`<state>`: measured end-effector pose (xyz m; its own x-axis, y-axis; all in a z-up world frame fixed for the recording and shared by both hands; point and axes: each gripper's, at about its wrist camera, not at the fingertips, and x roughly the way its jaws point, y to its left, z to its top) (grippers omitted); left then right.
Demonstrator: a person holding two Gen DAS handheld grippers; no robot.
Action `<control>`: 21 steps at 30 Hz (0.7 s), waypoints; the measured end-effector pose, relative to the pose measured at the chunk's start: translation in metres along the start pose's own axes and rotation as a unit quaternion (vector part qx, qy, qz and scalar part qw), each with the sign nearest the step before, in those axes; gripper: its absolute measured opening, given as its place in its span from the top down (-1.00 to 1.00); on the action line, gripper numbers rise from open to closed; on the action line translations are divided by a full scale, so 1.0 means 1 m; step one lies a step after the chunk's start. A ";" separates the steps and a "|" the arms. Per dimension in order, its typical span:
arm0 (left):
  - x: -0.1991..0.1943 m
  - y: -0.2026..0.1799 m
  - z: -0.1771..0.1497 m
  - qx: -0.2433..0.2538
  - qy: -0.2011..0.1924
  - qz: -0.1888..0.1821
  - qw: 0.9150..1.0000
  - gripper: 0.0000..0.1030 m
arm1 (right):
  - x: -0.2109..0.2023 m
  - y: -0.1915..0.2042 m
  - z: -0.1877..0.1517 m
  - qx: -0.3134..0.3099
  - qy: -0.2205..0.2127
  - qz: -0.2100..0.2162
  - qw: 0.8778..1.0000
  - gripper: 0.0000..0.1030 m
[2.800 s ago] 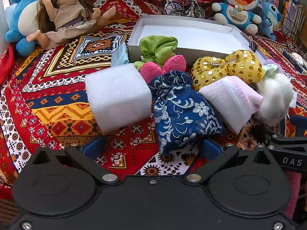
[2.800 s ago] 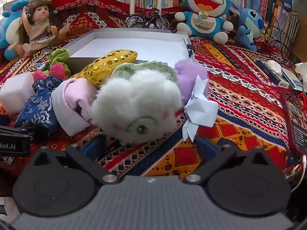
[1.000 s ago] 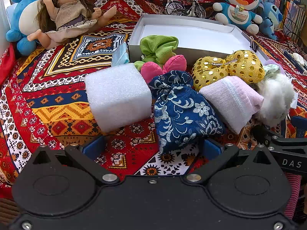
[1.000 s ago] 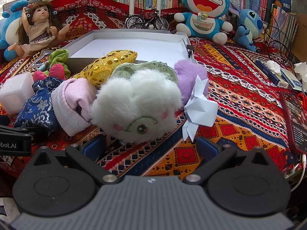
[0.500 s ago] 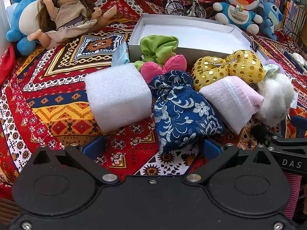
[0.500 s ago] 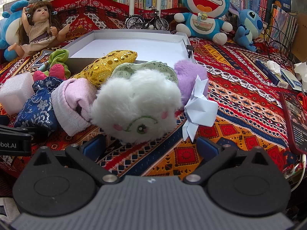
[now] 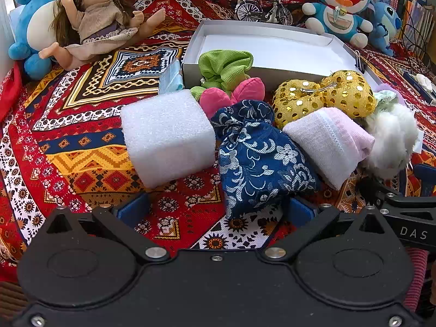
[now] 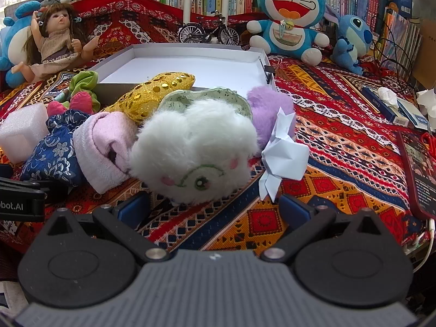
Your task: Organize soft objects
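Right wrist view shows the right gripper spread wide and empty just near of the white fluffy plush, as is the left gripper near the blue brocade pouch; closing carelessly could snag the touching folded paper or pink sock, short of the far white box.

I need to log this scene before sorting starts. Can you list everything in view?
box: 1, white, behind the pile
foam block: 1, white, left of pouch
pouch: 1, blue floral, centre
sock: 1, pink-white, right of pouch
fluffy toy: 1, white, front
sequin cushion: 1, gold, before box
scrunchie: 1, green, on box edge
paper shape: 1, white, right of fluffy toy
doll: 1, far left
toy bicycle: 1, black, behind box
left gripper: open
right gripper: open
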<state>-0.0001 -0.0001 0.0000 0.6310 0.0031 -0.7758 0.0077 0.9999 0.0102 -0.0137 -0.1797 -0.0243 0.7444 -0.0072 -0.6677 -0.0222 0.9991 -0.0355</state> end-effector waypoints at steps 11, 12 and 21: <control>0.000 0.002 -0.002 0.007 -0.004 -0.004 1.000 -1.00 | -0.002 -0.001 -0.003 -0.004 -0.010 0.008 1.000 -1.00; 0.000 0.002 -0.003 0.008 -0.006 -0.005 1.000 -1.00 | -0.002 -0.001 -0.004 -0.004 -0.013 0.009 1.000 -1.00; -0.006 0.003 -0.003 0.013 -0.002 -0.015 1.000 -1.00 | -0.005 -0.003 -0.007 -0.007 -0.031 0.015 0.999 -1.00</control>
<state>-0.0059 0.0027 0.0026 0.6332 -0.0269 -0.7736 0.0462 0.9989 0.0031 -0.0221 -0.1826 -0.0264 0.7827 0.0256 -0.6218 -0.0535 0.9982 -0.0263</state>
